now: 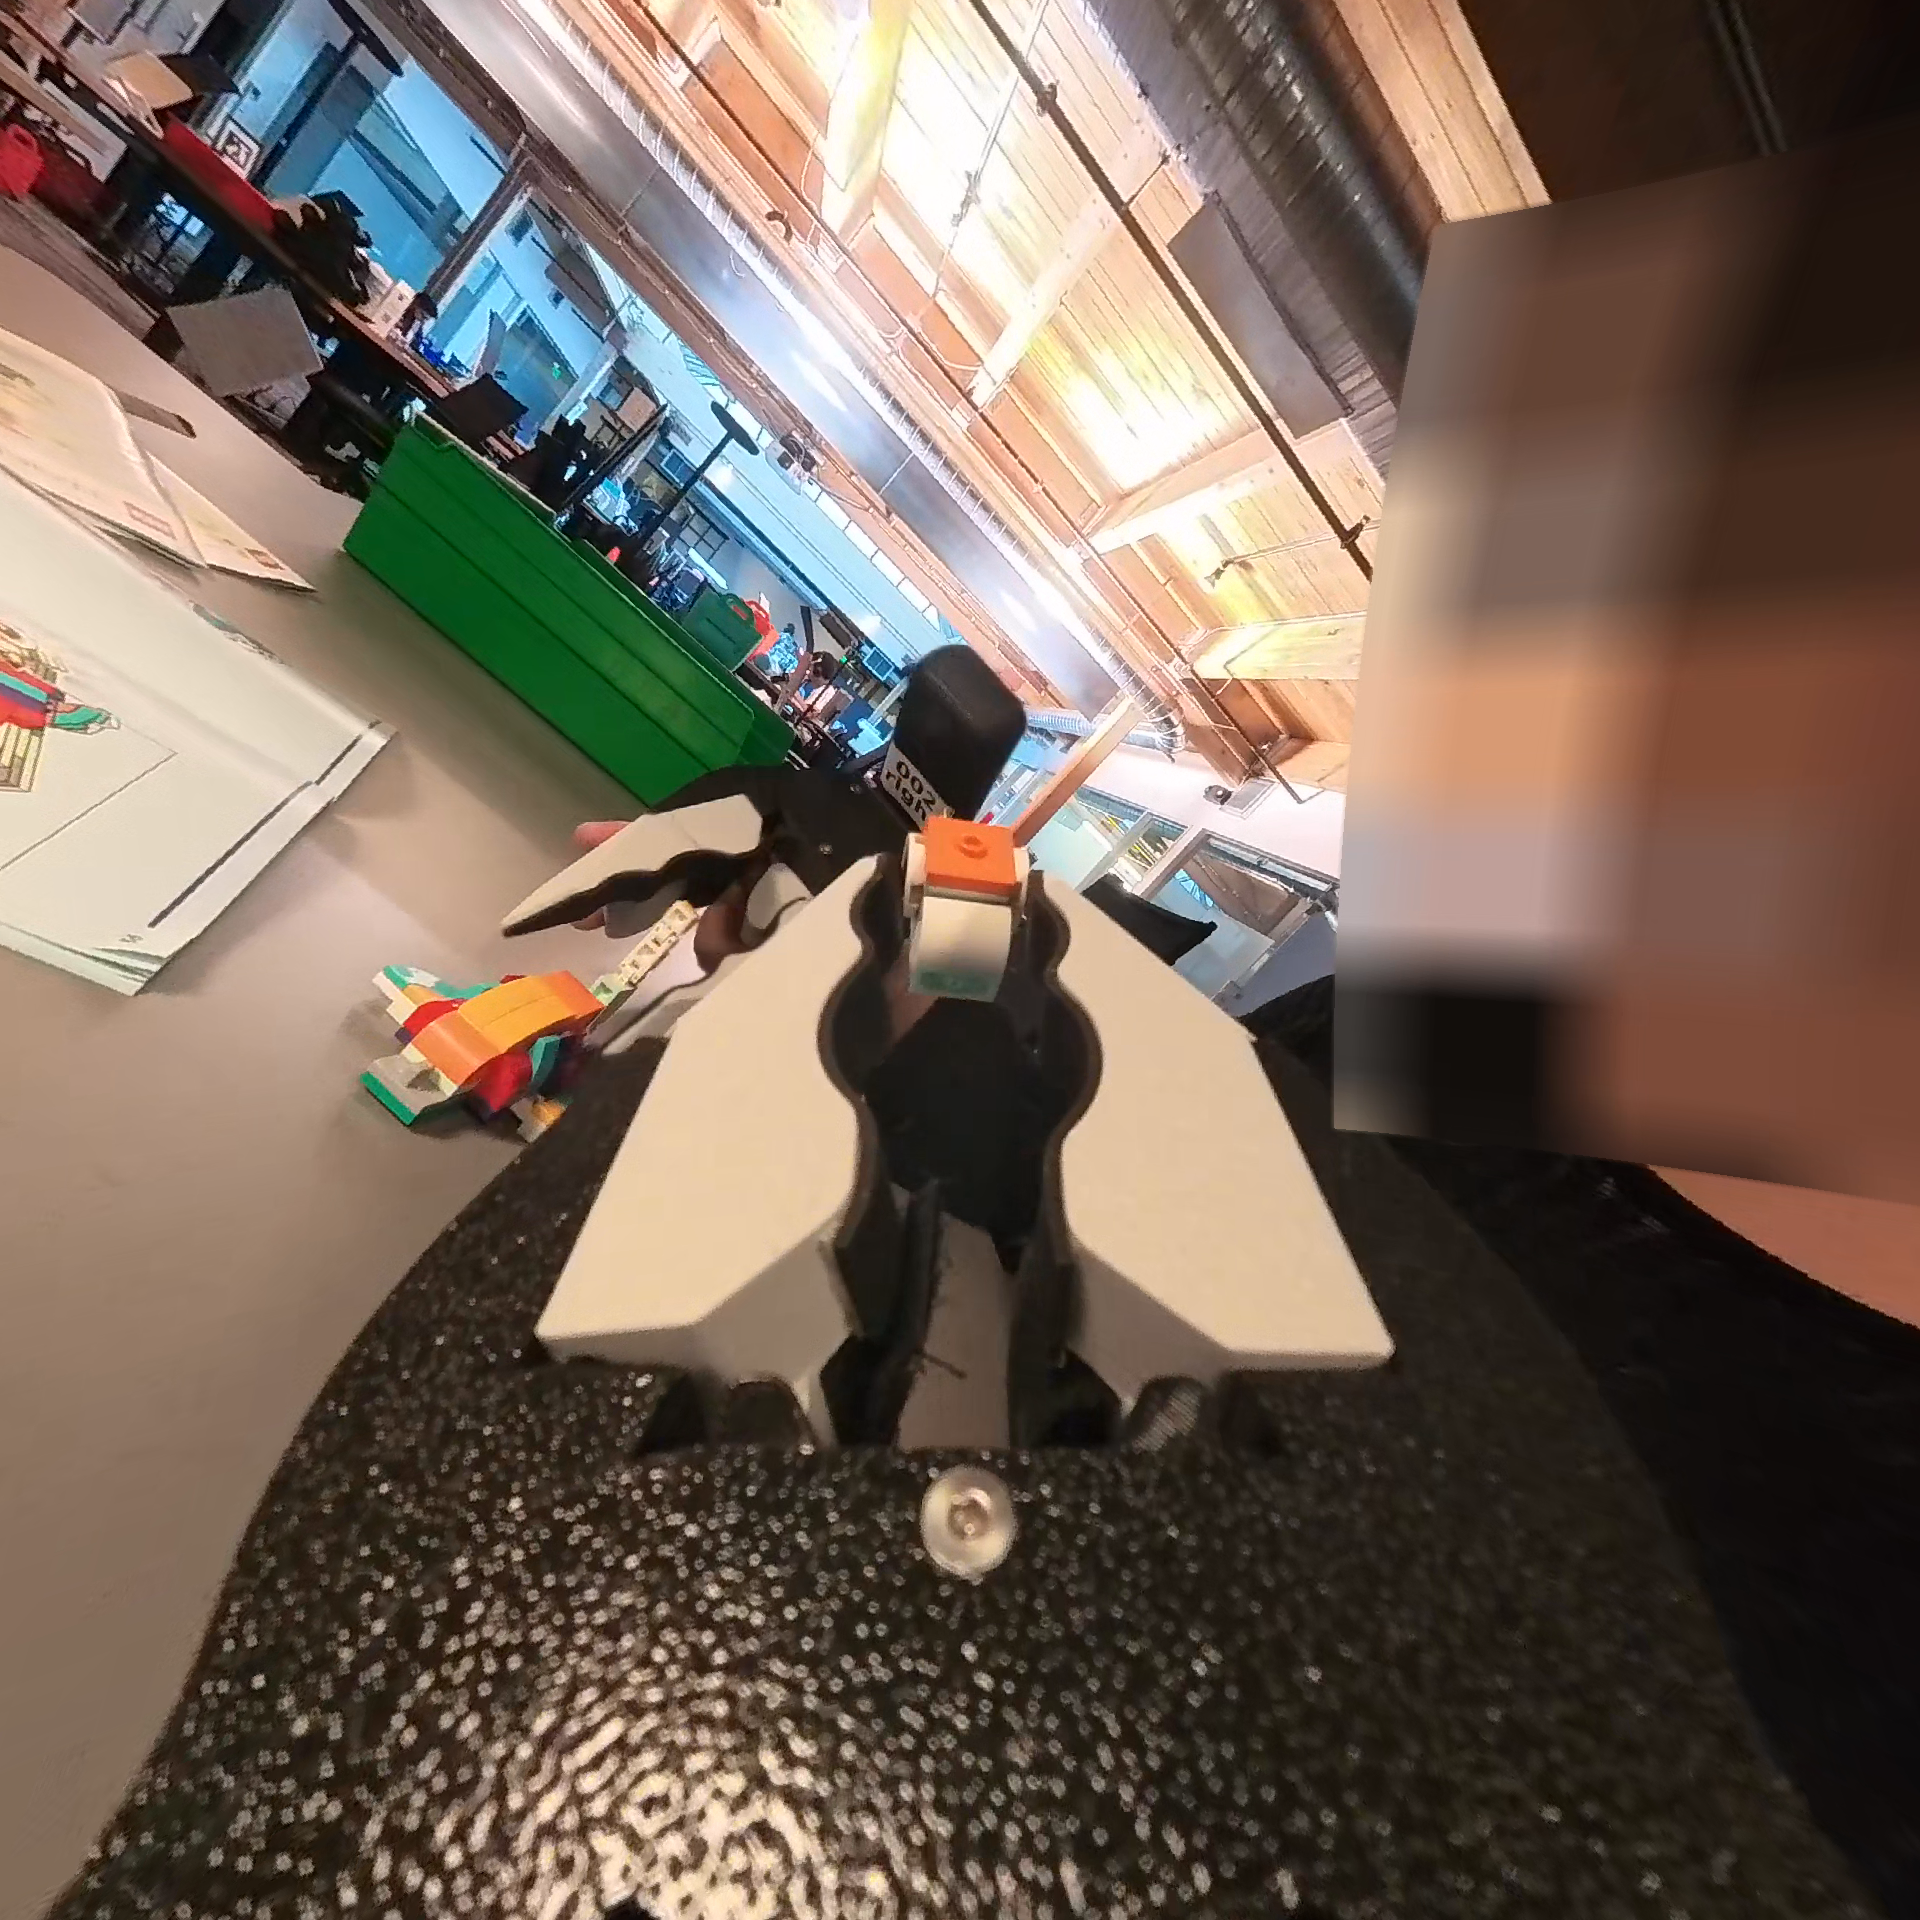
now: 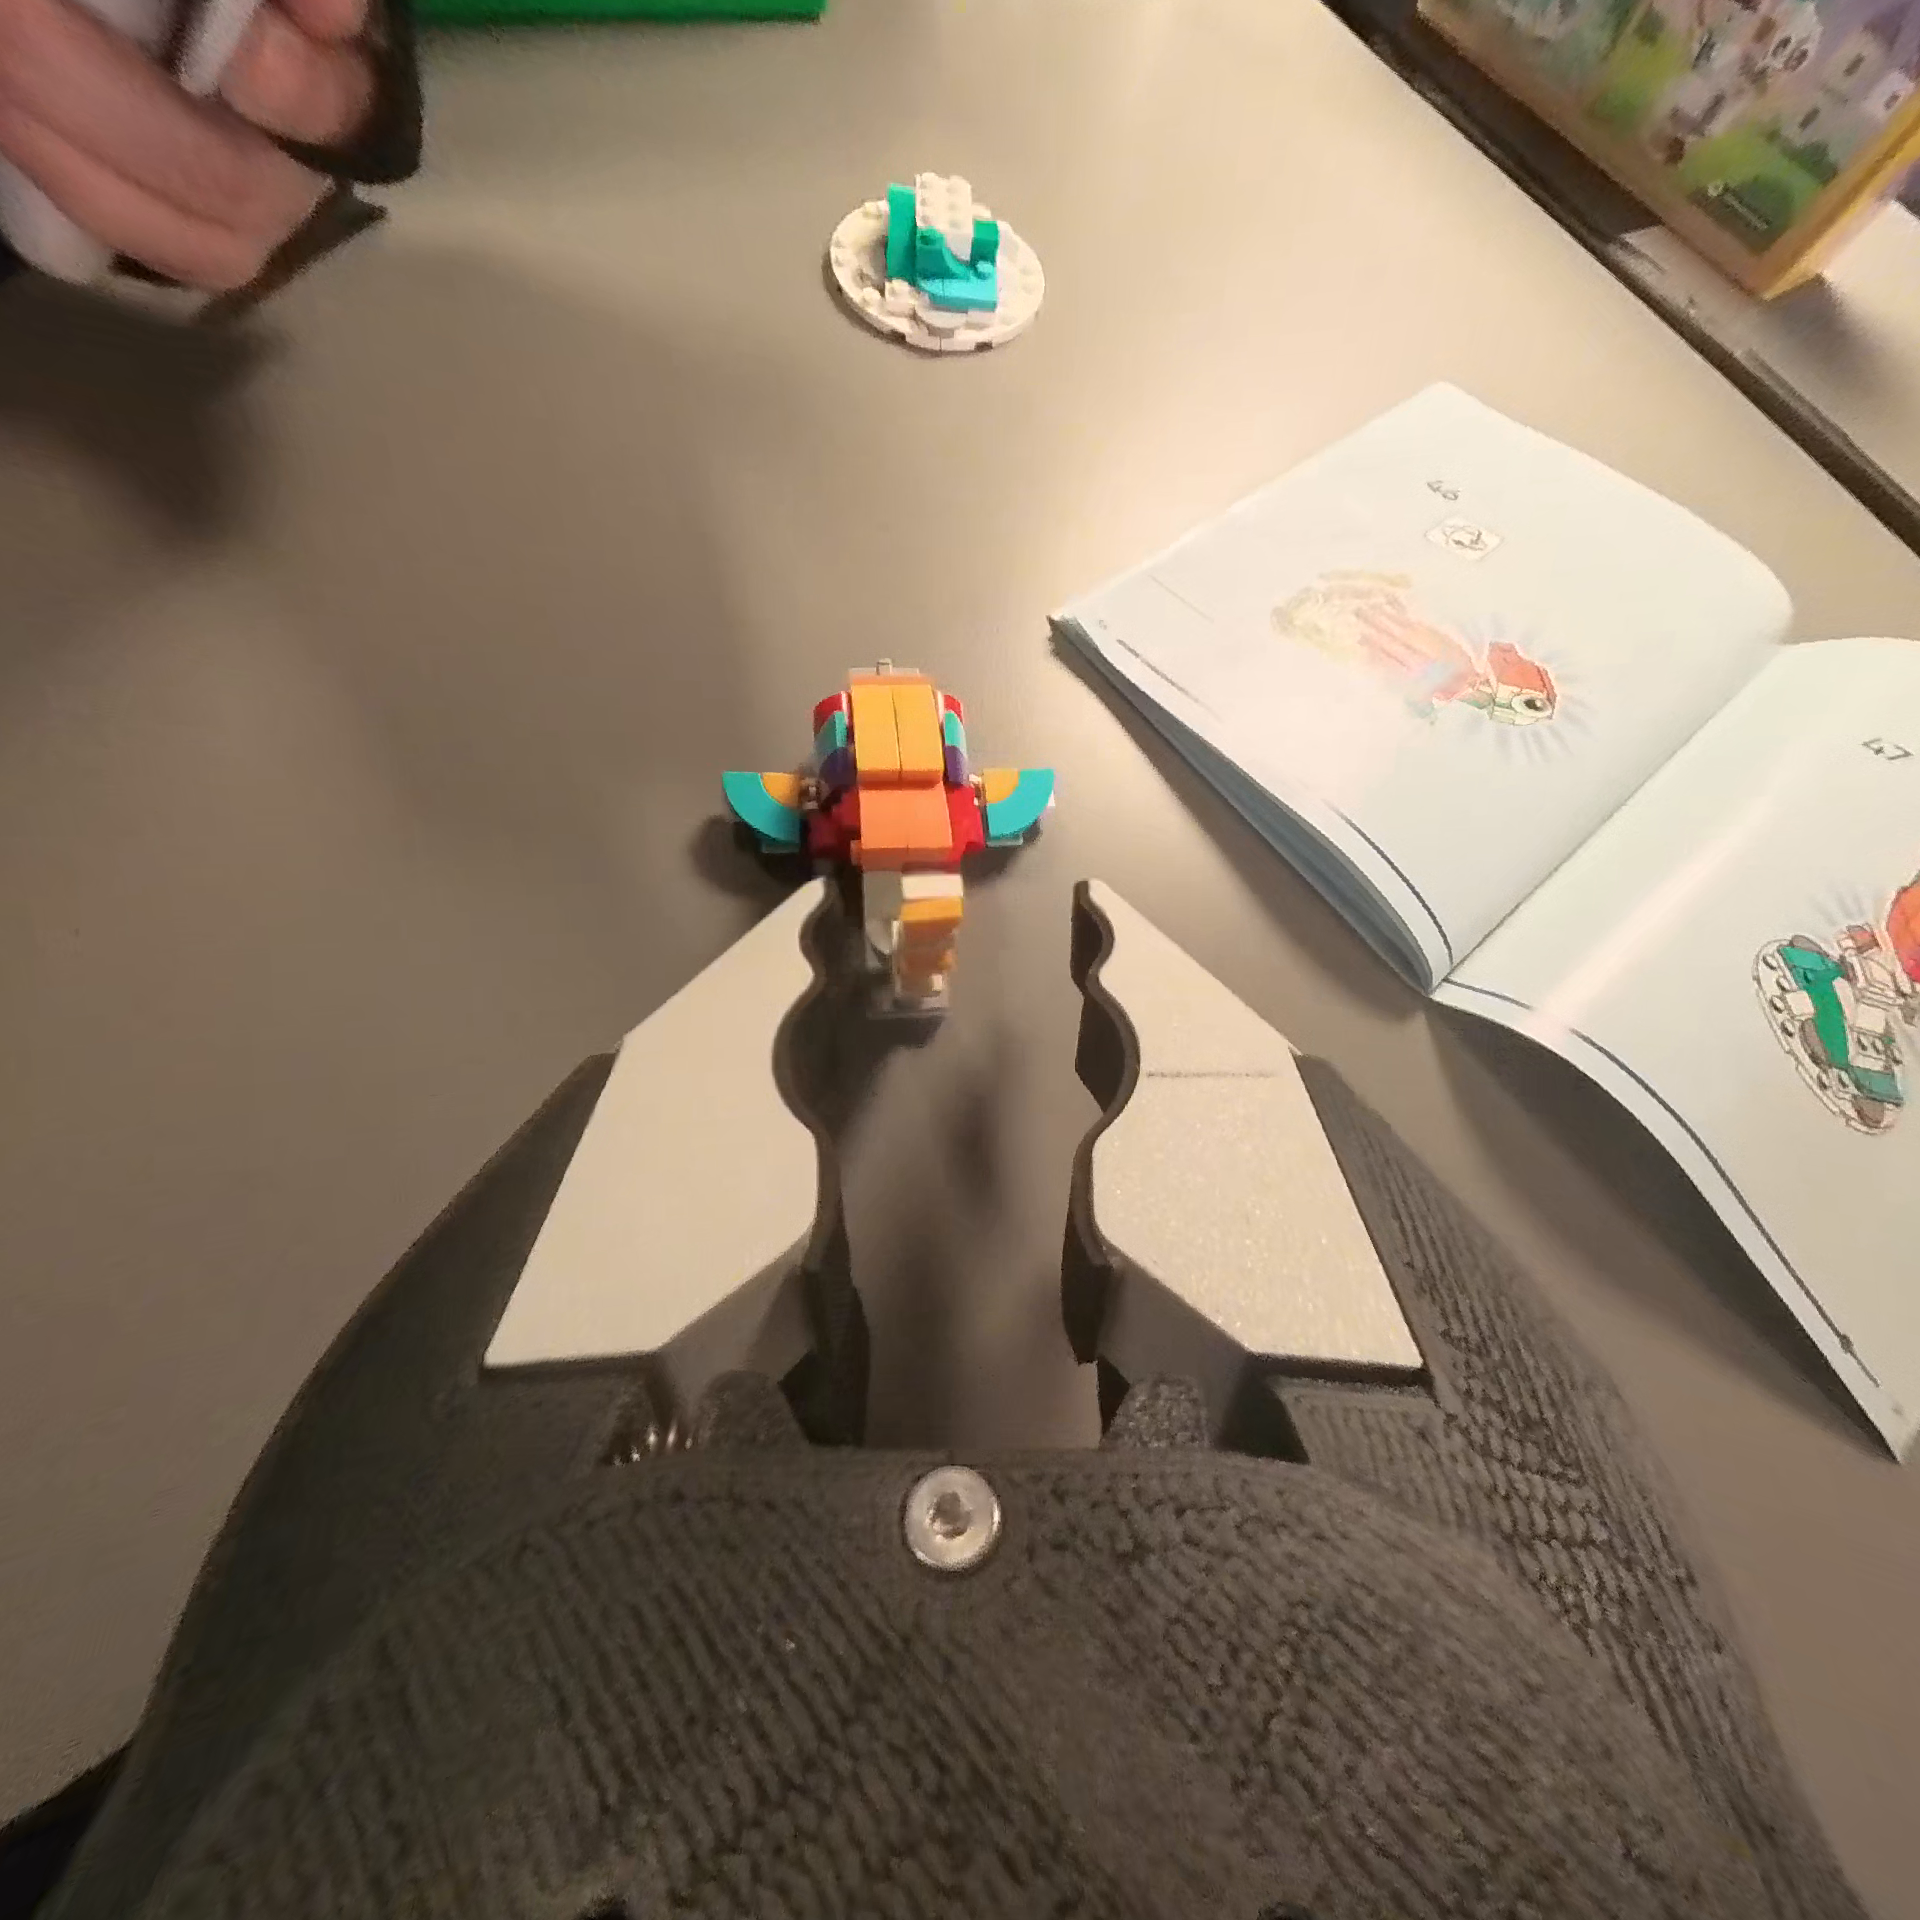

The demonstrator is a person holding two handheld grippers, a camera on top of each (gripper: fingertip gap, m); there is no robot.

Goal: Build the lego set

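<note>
My left gripper [image 1: 961, 894] is shut on a small orange, white and teal brick piece [image 1: 961, 909], held up in the air above the table. The orange, red and teal fish-like model [image 2: 894, 790] lies on the grey table [image 2: 416, 727]; it also shows in the left wrist view [image 1: 488, 1039]. My right gripper [image 2: 951, 904] is open just behind the model, its fingers either side of the model's tail end [image 2: 914, 956]. It shows farther off in the left wrist view [image 1: 665, 873]. A white round base with teal bricks [image 2: 935, 260] stands farther back.
An open instruction booklet [image 2: 1507, 779] lies at the right; it also shows in the left wrist view [image 1: 156, 748]. A set box [image 2: 1683, 114] stands at the far right edge. A green bin [image 1: 561, 613] stands at the back. A person's hand [image 2: 156, 135] is at the upper left.
</note>
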